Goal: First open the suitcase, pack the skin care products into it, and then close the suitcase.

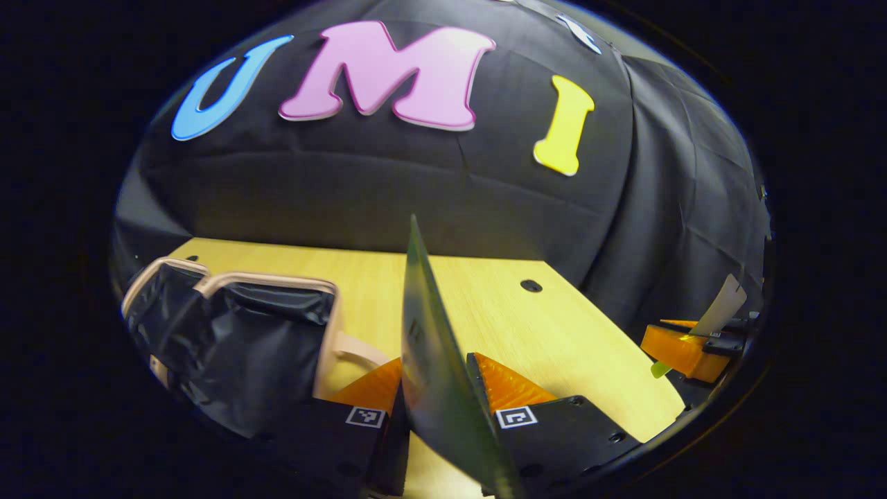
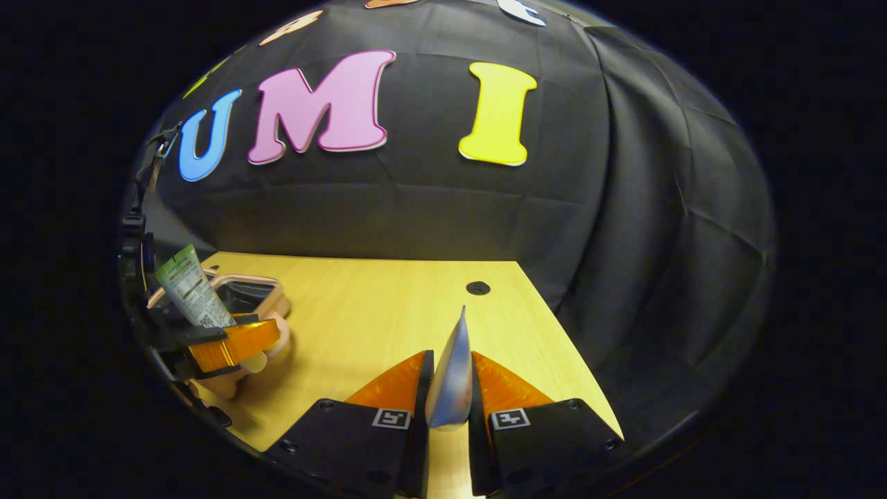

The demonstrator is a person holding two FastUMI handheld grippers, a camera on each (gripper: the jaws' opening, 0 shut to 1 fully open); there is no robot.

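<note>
The pale pink suitcase (image 1: pixel 326 326) lies open on the left of the wooden table (image 1: pixel 554 333), its black lining (image 1: pixel 242 346) showing. My left gripper (image 1: pixel 438 360) is shut on a green tube (image 1: pixel 429 326), seen edge-on and held upright just right of the suitcase. In the right gripper view, that left gripper (image 2: pixel 232 343) holds the green tube (image 2: pixel 186 285) over the near edge of the suitcase (image 2: pixel 267 287). My right gripper (image 2: pixel 452 355) is shut on a bluish-white tube (image 2: pixel 452 381) above the table's middle. The left gripper view shows it (image 1: pixel 682 350) far right with its pale tube (image 1: pixel 722 305).
The table (image 2: pixel 374 305) has a small dark hole (image 2: pixel 478 287) near its back right corner. Black cloth walls stand behind it and along its right side. The suitcase's handle (image 1: pixel 357 350) sticks out toward my left gripper.
</note>
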